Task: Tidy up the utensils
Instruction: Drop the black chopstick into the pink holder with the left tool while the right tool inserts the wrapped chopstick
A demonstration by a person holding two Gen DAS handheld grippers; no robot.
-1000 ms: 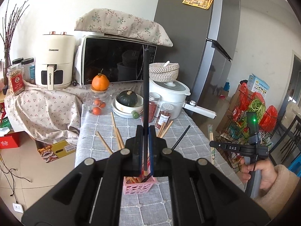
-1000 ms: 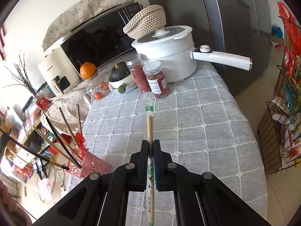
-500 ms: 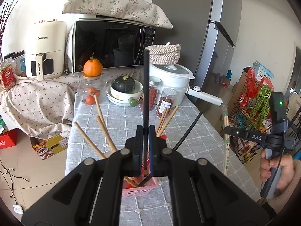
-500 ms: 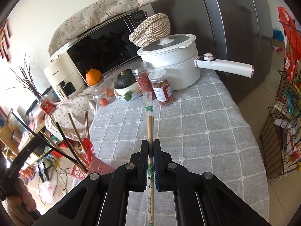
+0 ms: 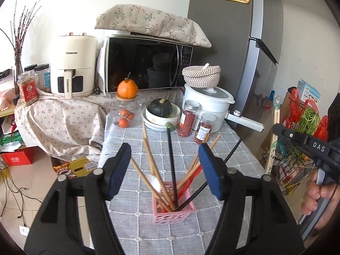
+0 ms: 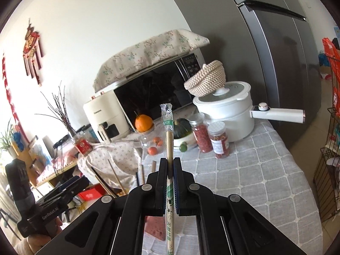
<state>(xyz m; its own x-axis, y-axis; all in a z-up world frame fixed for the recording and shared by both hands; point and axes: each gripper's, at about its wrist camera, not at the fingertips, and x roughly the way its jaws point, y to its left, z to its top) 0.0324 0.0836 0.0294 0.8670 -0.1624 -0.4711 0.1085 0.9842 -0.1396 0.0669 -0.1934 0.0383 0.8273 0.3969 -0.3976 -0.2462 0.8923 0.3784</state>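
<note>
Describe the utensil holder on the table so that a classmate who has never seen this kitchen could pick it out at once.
Start at the table with the grey checked cloth, in front of the microwave. At its near edge, apart from the jars and pot further back, stands a small pink basket. It alone is pink plastic mesh, bristling with chopsticks and a red spoon.

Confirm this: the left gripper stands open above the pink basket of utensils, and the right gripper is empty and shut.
One part is wrong: the right gripper is shut, but not empty. The right wrist view shows it clamped on wrapped chopsticks. The rest holds: in the left wrist view the left gripper, whose jaws have just been opening, stands open above the pink basket.
</note>
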